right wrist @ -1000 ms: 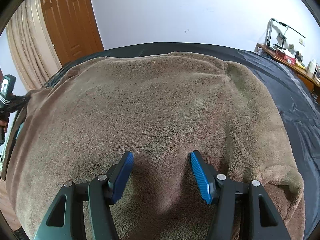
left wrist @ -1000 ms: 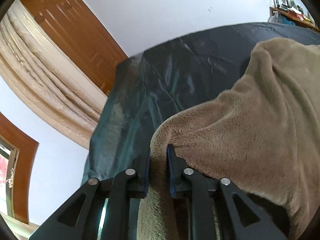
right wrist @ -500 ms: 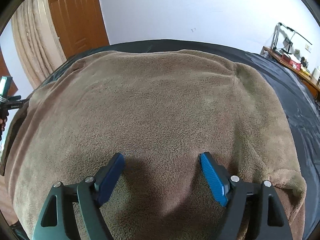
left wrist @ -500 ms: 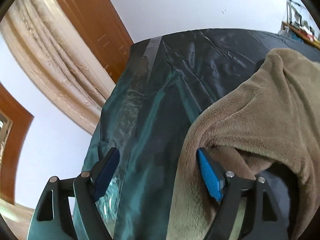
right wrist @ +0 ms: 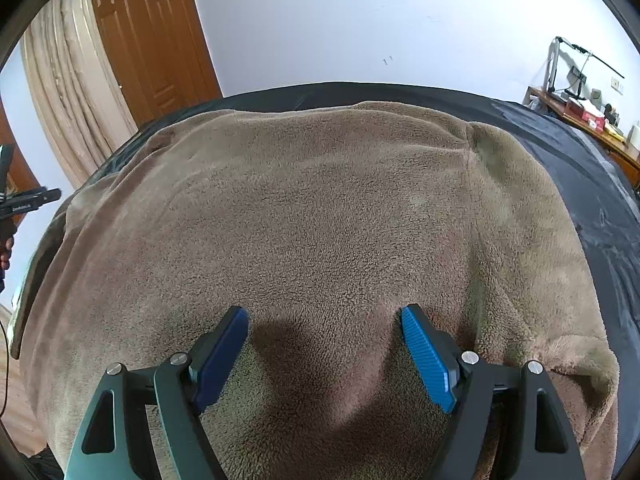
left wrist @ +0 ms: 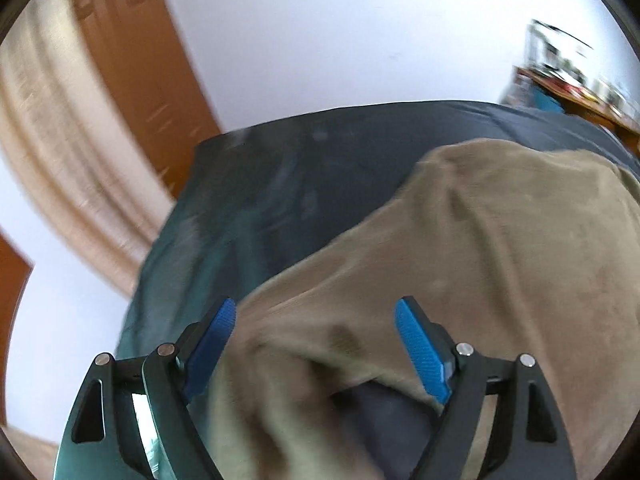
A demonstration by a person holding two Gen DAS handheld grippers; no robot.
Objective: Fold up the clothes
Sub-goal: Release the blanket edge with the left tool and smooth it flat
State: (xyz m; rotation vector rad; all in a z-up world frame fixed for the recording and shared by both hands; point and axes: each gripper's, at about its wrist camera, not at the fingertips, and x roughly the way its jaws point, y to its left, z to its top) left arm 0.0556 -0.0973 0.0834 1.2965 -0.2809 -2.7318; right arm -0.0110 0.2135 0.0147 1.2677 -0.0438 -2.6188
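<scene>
A brown fleece garment (right wrist: pixel 320 220) lies spread over a dark sheet (right wrist: pixel 600 208) on a bed. My right gripper (right wrist: pixel 324 316) is open and empty, just above the garment's near middle. My left gripper (left wrist: pixel 314 308) is open and empty over the garment's left edge (left wrist: pixel 460 260); that view is blurred. The left gripper's body also shows at the far left of the right wrist view (right wrist: pixel 24 204).
A wooden door (right wrist: pixel 152 40) and beige curtain (right wrist: pixel 72 92) stand at the back left. A desk with a lamp and small items (right wrist: pixel 580 108) is at the right. The dark sheet (left wrist: pixel 260 200) is bare left of the garment.
My left gripper let go of the garment's edge, opened wide and swung right over the cloth. My right gripper stayed open and drew back slightly.
</scene>
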